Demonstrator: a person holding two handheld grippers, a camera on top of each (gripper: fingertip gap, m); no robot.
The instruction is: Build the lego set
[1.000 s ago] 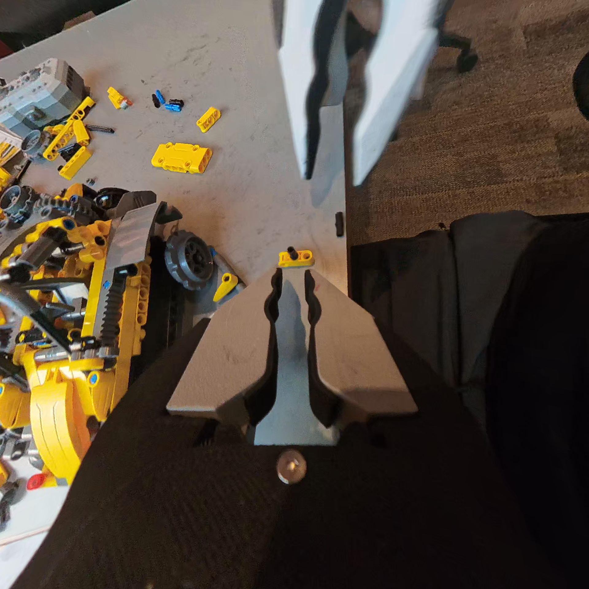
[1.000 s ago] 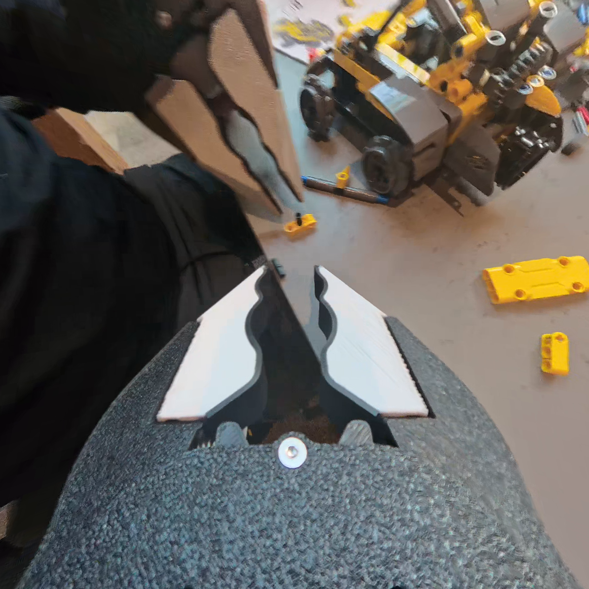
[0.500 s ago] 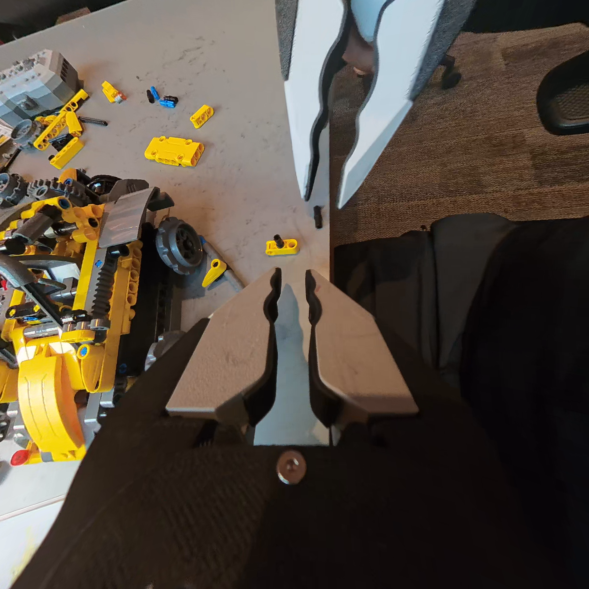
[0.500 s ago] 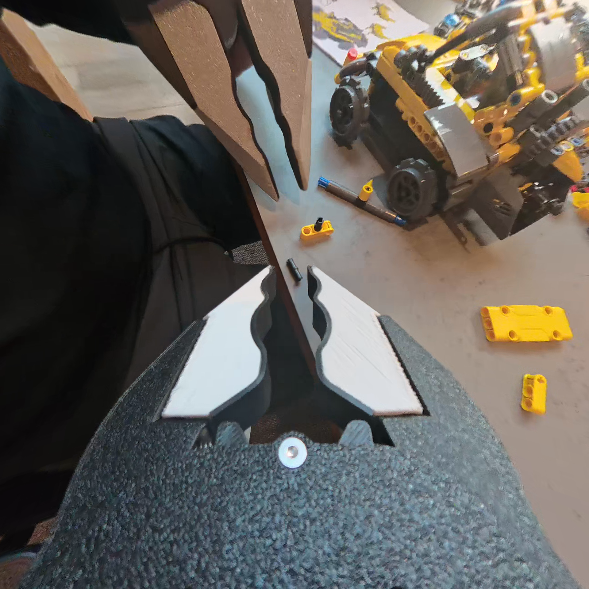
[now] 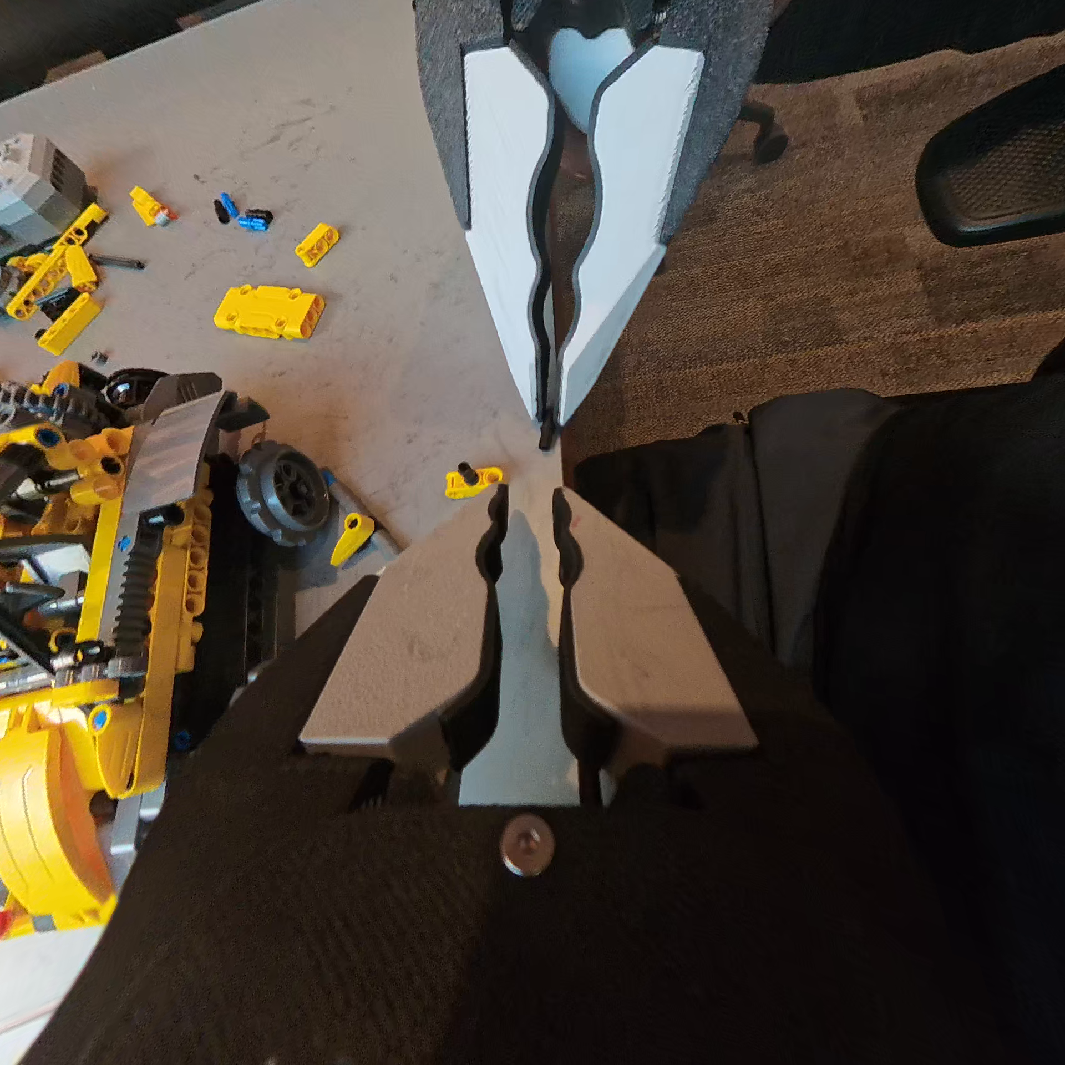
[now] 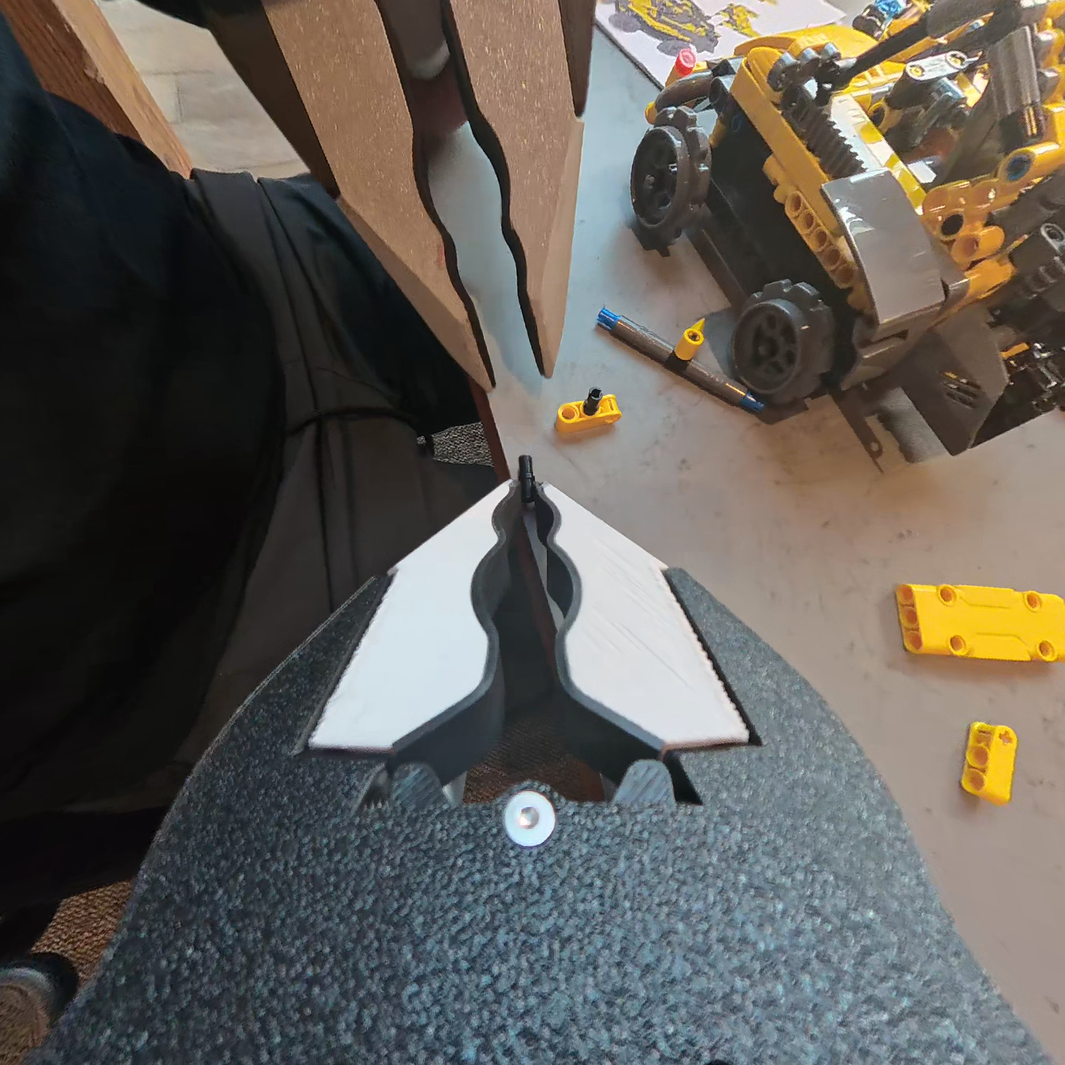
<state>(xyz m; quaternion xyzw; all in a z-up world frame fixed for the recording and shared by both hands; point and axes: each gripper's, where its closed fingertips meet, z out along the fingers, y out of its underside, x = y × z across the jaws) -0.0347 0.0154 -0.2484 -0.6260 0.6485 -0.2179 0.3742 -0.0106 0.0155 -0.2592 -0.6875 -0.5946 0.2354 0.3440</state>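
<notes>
This looks like an office or hobby room: a pale worktable (image 5: 357, 144) strewn with building-toy parts (image 5: 269, 312) left of the left gripper, brown carpet (image 5: 807, 299) and a wheeled office chair (image 5: 997, 173) beyond it to the right.

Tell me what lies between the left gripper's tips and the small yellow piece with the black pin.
Nothing: the left wrist view shows the left gripper open, only bare table before the yellow piece.

My left gripper (image 5: 527, 498) gapes beside yellow connector (image 5: 472, 481); right gripper (image 5: 546, 423) pinches black pin (image 5: 545, 439).
</notes>
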